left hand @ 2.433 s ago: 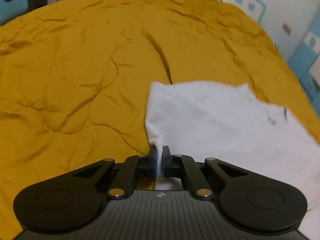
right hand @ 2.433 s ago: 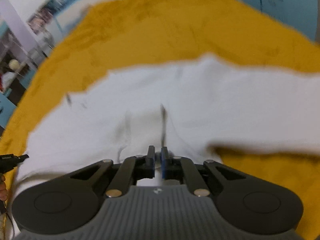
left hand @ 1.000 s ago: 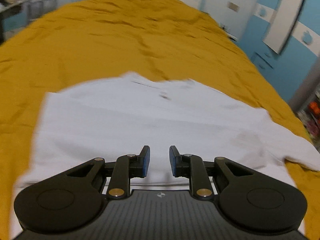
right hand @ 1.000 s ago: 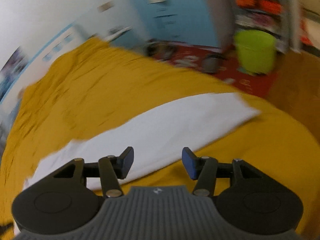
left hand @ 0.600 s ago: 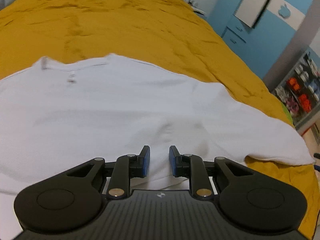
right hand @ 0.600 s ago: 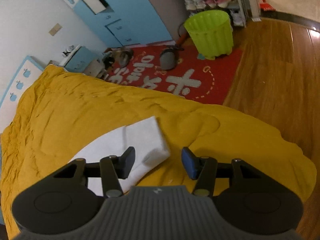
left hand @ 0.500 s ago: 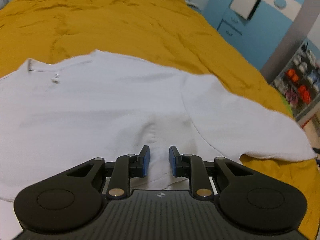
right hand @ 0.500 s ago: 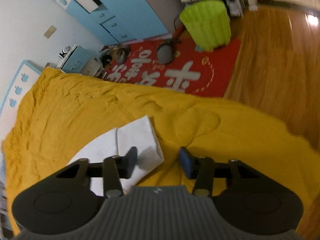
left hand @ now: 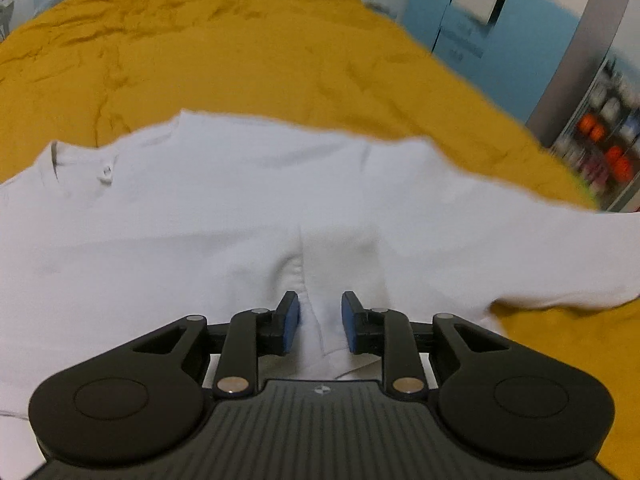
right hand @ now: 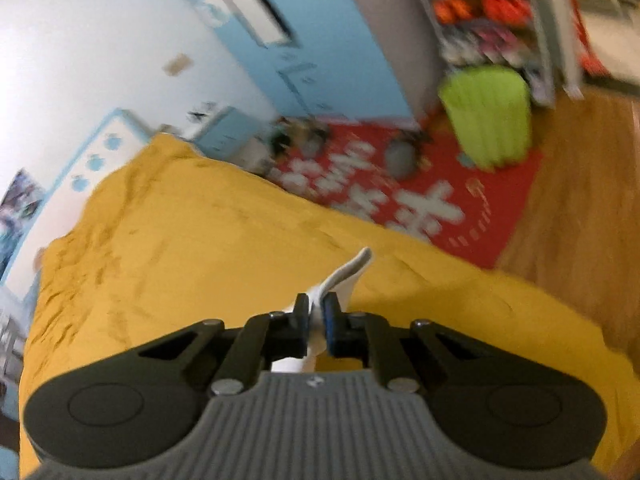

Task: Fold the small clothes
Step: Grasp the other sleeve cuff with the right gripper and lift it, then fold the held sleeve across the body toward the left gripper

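Observation:
A small white shirt (left hand: 240,208) lies spread on the yellow bedspread (left hand: 240,52), collar at the left, one sleeve reaching right. My left gripper (left hand: 319,320) hovers low over the shirt's body. Its jaws are opening, and a raised crease of cloth runs between the blue pads (left hand: 291,320) without being pressed. In the right wrist view my right gripper (right hand: 316,316) is shut on the end of the white sleeve (right hand: 348,270), which sticks up past the fingertips above the bedspread (right hand: 180,240). The rest of the shirt is hidden there.
The bed's edge drops to a red rug (right hand: 400,196) and wooden floor (right hand: 580,200). A lime-green bin (right hand: 488,116) stands by blue cabinets (right hand: 320,48) and a shelf of shoes (left hand: 600,148).
My right gripper has closed on the sleeve end and lifted it off the bedspread. My left gripper moved over the shirt's body and its jaws stand slightly wider.

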### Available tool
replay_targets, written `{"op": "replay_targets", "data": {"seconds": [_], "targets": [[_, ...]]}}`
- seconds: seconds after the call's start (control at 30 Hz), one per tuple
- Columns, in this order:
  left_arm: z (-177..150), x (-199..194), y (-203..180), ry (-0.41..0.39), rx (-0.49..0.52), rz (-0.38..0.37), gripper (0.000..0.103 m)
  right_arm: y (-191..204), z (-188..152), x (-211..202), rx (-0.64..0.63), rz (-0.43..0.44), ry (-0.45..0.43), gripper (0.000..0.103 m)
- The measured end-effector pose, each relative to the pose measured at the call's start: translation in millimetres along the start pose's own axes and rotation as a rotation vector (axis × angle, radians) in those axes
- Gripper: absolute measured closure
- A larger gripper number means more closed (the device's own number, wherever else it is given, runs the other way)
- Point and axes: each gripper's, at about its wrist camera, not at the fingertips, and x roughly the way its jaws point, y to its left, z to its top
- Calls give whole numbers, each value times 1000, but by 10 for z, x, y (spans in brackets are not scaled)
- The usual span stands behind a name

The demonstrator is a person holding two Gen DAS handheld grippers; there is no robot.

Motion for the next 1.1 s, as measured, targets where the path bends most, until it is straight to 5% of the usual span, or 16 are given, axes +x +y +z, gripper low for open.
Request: {"op": "replay_targets", "data": {"seconds": [0.27,0.57,0.77,1.1], "targets": [[44,-926,413,-124,-41,-7,75,1837,200,-653,-216,274,-94,101],[-76,-1846,1391,-188,-166,112,75,3804,-477,-847,-332,566,-40,101],[-291,-2095,2013,-229,-282,137,75,4842,-1497,-746,-389,676,78,101],[-708,-2028,2838,-249,-496,77,78,5618,-3739,70,-481,621,323,101]]}}
